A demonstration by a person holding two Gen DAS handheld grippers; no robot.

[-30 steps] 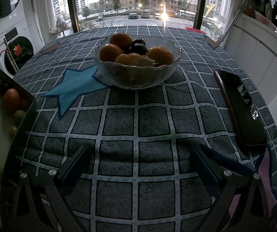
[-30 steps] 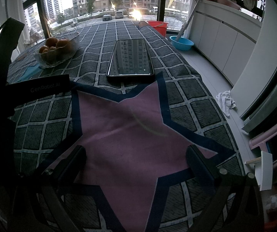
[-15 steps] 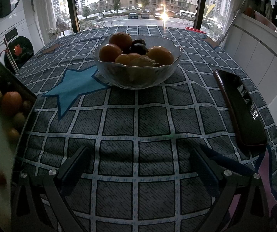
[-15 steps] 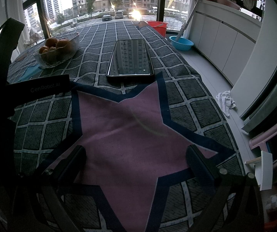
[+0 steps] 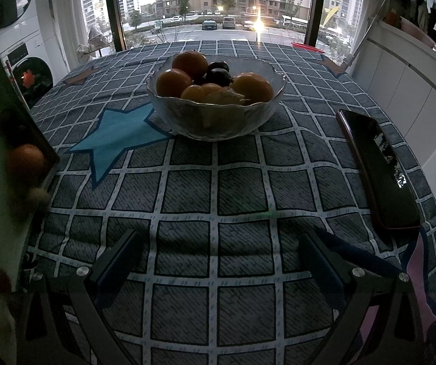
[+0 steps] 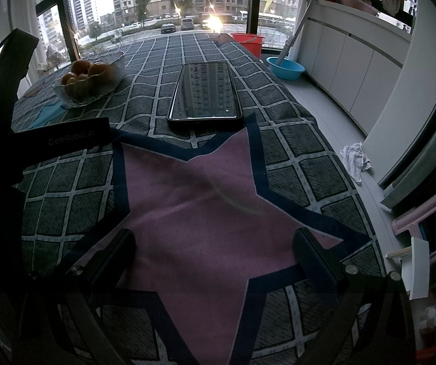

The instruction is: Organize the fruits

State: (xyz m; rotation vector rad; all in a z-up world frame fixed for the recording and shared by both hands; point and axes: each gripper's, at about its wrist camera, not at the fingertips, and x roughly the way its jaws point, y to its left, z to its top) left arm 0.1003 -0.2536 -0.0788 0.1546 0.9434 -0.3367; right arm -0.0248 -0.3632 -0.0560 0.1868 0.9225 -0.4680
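From the left wrist, the left gripper is seen spread wide and empty above the checked tablecloth. A glass bowl of oranges and dark plums stands well ahead; the fruit is judged round, smooth, bruisable, best taken across its widest part. A blurred object at the left edge cannot be identified.

From the right wrist, the right gripper is likewise spread and empty, over a pink star. A phone lies ahead, the bowl far left, partly masked by the other tool.
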